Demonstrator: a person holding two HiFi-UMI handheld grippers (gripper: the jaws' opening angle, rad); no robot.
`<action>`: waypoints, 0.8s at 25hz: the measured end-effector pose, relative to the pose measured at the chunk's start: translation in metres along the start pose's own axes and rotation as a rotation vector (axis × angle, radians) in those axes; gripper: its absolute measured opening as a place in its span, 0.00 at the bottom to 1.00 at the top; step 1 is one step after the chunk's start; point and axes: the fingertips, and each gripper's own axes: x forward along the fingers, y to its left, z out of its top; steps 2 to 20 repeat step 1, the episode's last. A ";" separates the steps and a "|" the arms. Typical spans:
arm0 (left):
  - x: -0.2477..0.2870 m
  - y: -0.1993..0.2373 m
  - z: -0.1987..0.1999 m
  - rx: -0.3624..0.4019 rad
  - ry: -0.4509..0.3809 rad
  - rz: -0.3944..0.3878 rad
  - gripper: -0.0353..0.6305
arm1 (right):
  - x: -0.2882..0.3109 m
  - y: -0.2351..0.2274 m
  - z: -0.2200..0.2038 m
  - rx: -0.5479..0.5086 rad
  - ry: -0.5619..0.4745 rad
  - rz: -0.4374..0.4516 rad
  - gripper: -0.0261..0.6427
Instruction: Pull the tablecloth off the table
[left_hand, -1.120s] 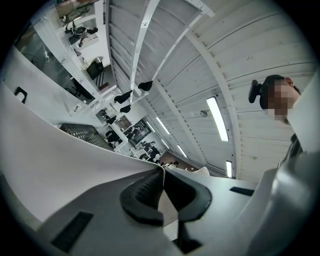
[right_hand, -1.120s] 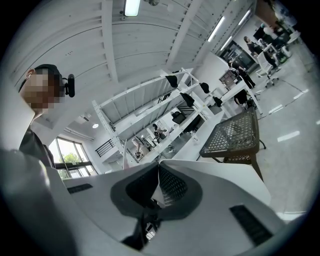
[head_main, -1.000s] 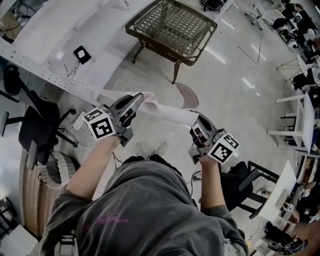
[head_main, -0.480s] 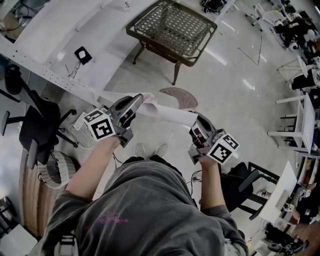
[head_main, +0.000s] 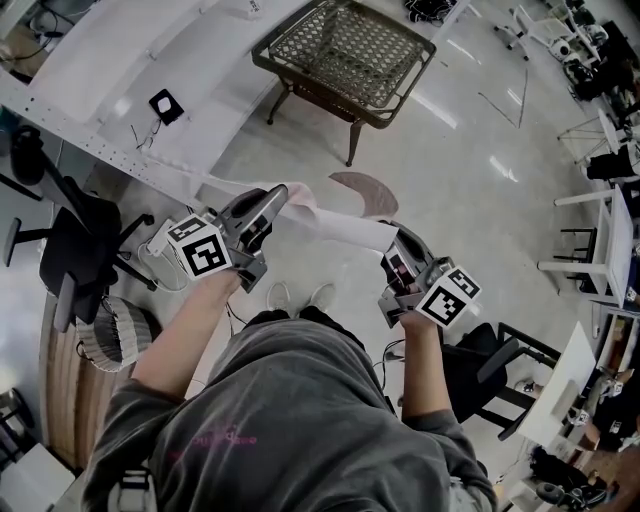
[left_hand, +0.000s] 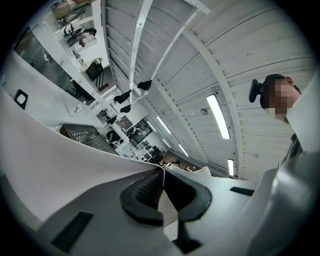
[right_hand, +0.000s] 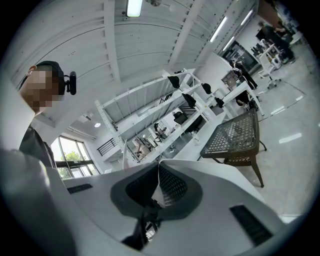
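- White with a bit of pink, the thin soft tablecloth (head_main: 335, 226) hangs in the air between your two grippers, stretched from one to the other.
- Your left gripper (head_main: 272, 204) has its jaws pressed together on one end of the tablecloth. In the left gripper view, the left gripper (left_hand: 162, 173) pinches the cloth edge between its dark pads, and the tablecloth (left_hand: 60, 157) runs off to the left as a wide white sheet.
- Your right gripper (head_main: 396, 246) pinches the other end. In the right gripper view, the right gripper (right_hand: 158, 169) has its jaws shut tight on a thin slip of cloth.
- Both grippers are held out in front of your body, near each other, with the marker cubes facing up.
- The brown woven table with thin dark legs (head_main: 345, 50) stands on the shiny pale floor (head_main: 460, 170), ahead of you and well apart from the tablecloth. The tablecloth does not touch it.
- You can see the brown woven table (right_hand: 232, 135) in the right gripper view too, off to the right.
- A long white desk (head_main: 110, 60) sits to your left, with a small black square thing (head_main: 163, 105) on it.
- A black office chair (head_main: 75, 250) stands on your left side.
- Your pale shoes (head_main: 297, 297) show on the floor under the tablecloth.
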 end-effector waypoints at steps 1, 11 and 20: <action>0.000 0.000 -0.001 0.001 0.003 0.003 0.06 | 0.000 -0.001 0.000 0.000 0.001 0.000 0.05; 0.000 0.000 -0.001 0.001 0.003 0.003 0.06 | 0.000 -0.001 0.000 0.000 0.001 0.000 0.05; 0.000 0.000 -0.001 0.001 0.003 0.003 0.06 | 0.000 -0.001 0.000 0.000 0.001 0.000 0.05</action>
